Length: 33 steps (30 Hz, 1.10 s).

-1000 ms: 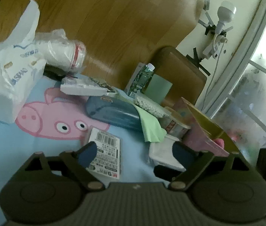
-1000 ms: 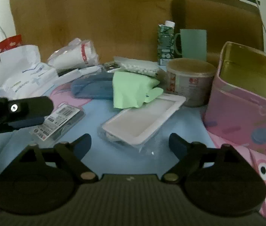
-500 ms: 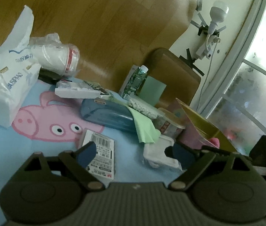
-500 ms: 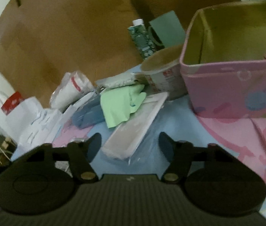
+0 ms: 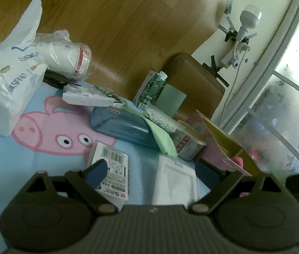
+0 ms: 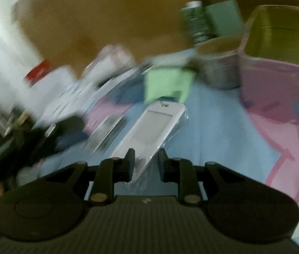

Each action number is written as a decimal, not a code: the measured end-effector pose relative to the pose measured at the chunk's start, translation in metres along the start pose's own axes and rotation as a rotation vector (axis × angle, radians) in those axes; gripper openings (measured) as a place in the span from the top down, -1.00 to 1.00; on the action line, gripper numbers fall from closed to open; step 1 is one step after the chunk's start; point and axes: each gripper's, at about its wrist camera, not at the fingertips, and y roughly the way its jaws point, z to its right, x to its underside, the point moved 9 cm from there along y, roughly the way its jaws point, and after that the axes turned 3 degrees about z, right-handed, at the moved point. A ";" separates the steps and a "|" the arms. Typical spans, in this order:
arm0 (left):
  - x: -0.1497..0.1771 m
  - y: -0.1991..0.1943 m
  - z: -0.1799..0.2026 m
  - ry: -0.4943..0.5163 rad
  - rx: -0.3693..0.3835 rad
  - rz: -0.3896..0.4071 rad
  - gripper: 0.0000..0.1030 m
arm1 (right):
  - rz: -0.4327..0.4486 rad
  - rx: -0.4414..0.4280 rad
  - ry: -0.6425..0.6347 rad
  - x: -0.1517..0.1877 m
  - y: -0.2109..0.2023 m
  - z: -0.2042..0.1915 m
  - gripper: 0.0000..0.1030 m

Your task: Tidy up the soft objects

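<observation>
A green cloth [image 5: 163, 140] drapes over a blue case [image 5: 121, 128] at mid table; it shows blurred in the right wrist view [image 6: 167, 84]. A white tray in clear wrap [image 6: 149, 130] lies in front of it, also in the left wrist view [image 5: 176, 183]. My right gripper [image 6: 146, 158] has its jaws narrowed around the near corner of the wrapped tray. My left gripper [image 5: 149, 172] is open and empty above a barcoded packet [image 5: 112, 167]. A pink box [image 6: 280, 63] stands at the right.
A white tissue pack [image 5: 7, 84], bagged paper cups [image 5: 64, 57], a green carton [image 5: 151, 89], a mint mug [image 5: 172, 99] and a paper bowl [image 5: 188, 142] crowd the blue pig-print tablecloth [image 5: 33, 148]. A wooden board stands behind.
My right gripper has closed from wide open to narrow around the wrapped tray's near corner, and its view is now blurred by motion. My left gripper stays open and has shifted slightly.
</observation>
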 end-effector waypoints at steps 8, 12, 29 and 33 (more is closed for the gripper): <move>0.002 0.002 0.002 0.001 0.014 -0.015 -0.81 | 0.006 0.007 -0.131 0.018 -0.028 -0.006 0.17; 0.002 0.002 0.004 0.005 0.024 -0.016 -0.81 | 0.053 0.059 -0.171 0.014 -0.039 0.002 -0.15; 0.053 0.003 0.046 0.040 0.016 -0.261 -0.62 | 0.027 0.009 -0.499 0.041 -0.021 -0.034 -0.49; 0.057 0.018 0.062 0.026 0.052 -0.274 -0.39 | 0.051 -0.002 -0.508 0.040 -0.020 -0.038 -0.35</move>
